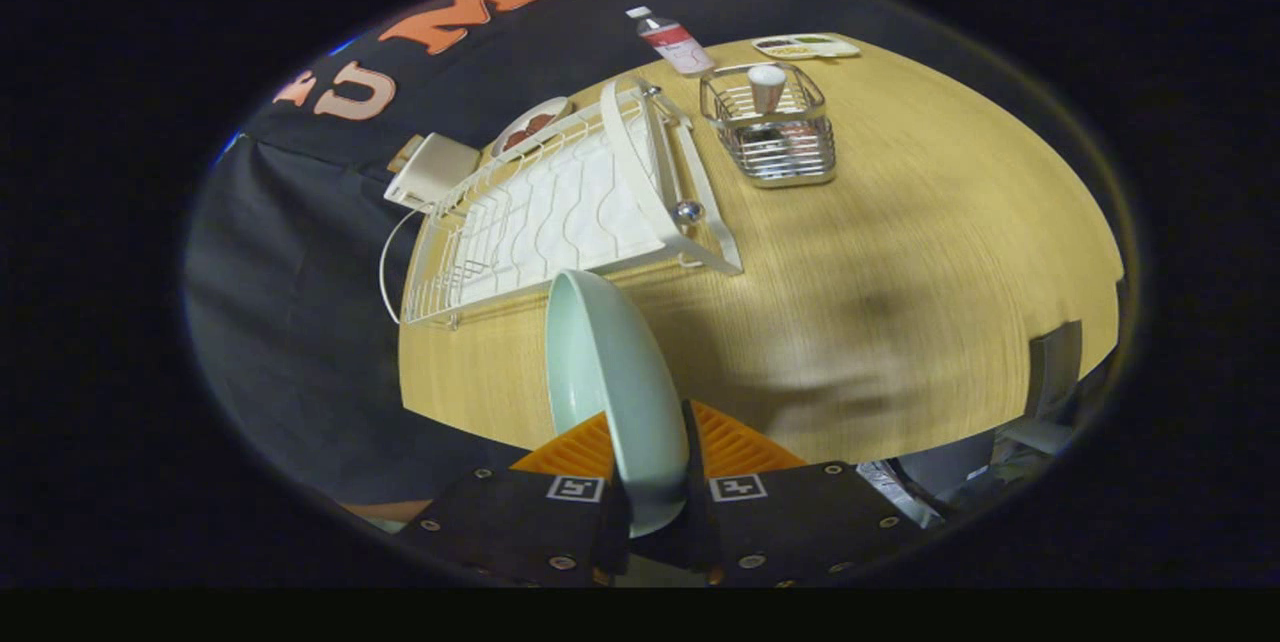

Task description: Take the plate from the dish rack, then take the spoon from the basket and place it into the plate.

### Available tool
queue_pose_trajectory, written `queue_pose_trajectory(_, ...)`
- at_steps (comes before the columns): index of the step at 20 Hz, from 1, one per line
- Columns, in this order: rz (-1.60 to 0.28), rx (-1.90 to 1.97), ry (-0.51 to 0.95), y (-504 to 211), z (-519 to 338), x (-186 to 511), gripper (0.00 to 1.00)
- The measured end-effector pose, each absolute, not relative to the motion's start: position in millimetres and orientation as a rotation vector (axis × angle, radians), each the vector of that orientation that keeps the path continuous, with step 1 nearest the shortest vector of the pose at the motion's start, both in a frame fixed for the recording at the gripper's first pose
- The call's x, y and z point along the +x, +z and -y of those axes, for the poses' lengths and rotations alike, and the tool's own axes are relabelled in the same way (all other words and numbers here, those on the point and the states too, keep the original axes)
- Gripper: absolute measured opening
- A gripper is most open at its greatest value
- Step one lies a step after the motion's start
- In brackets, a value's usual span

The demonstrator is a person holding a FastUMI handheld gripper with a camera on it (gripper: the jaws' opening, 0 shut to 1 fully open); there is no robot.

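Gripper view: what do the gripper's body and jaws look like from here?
The gripper has a dark, blocky body with small round screws along each half. Each half carries a square black-and-white marker tag. The jaws' inner faces are ribbed.

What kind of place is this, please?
Probably a staged kitchen corner: a wooden table with a white dish rack and a wire basket. The gripper holds a pale green plate on edge.

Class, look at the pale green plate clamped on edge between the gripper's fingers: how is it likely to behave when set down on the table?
The plate looks rigid and glazed, so it may slip in the gripper. Held on edge, it would probably tip or roll unless laid flat on the wooden table. It is likely breakable if dropped.
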State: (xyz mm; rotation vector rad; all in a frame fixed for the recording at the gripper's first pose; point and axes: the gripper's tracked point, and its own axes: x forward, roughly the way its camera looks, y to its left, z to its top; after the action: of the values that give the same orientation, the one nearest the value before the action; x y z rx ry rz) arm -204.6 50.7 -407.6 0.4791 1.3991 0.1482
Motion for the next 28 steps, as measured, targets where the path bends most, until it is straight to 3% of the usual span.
queue_pose_trajectory(9, -1.403, 0.544, 0.169, -429, -63, -202, 0.25)
queue_pose_trajectory(16, -1.385, 0.438, 0.113, -448, -45, -198, 0.42)
queue_pose_trajectory(18, -1.323, 0.392, 0.06, -452, -29, -184, 0.48)
queue_pose_trajectory(28, -0.801, 0.292, -0.04, -386, 44, -91, 0.46)
